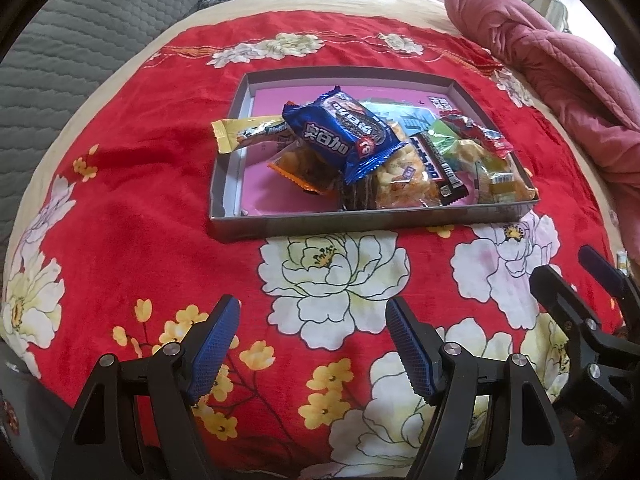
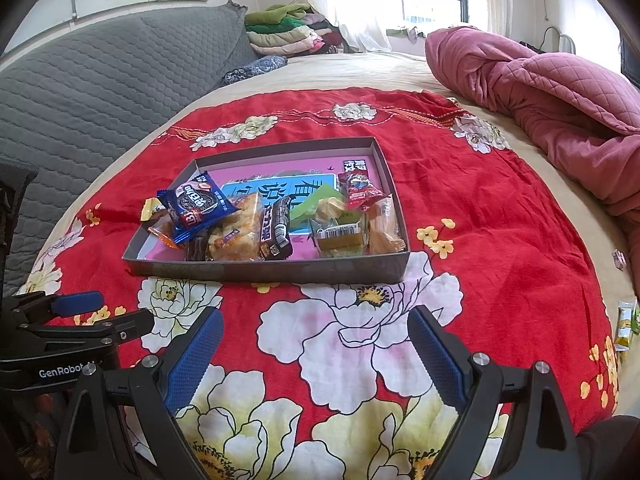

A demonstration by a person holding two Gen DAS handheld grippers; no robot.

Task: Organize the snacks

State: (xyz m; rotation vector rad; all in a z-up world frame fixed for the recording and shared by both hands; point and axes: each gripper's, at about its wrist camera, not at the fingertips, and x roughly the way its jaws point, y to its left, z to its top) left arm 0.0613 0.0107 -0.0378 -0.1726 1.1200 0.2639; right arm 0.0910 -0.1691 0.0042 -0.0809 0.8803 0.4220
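A shallow grey box (image 1: 344,225) (image 2: 280,270) with a pink floor lies on the red floral blanket and holds several snack packets. A blue cookie pack (image 1: 340,132) (image 2: 194,206) tops the pile. A yellow packet (image 1: 244,134) hangs over the box's left wall. A black bar (image 1: 440,168) (image 2: 276,228), orange-clear crisp bags (image 1: 400,176) and a red pack (image 1: 476,132) (image 2: 360,190) lie beside them. My left gripper (image 1: 312,344) stands open over the blanket, short of the box, empty. My right gripper (image 2: 316,356) is open too, likewise empty and short of the box.
A crumpled pink quilt (image 2: 540,96) lies at the right. A grey quilted headboard (image 2: 100,80) runs along the left. Folded clothes (image 2: 288,32) are stacked by the window. A small green-yellow packet (image 2: 626,328) lies at the blanket's right edge.
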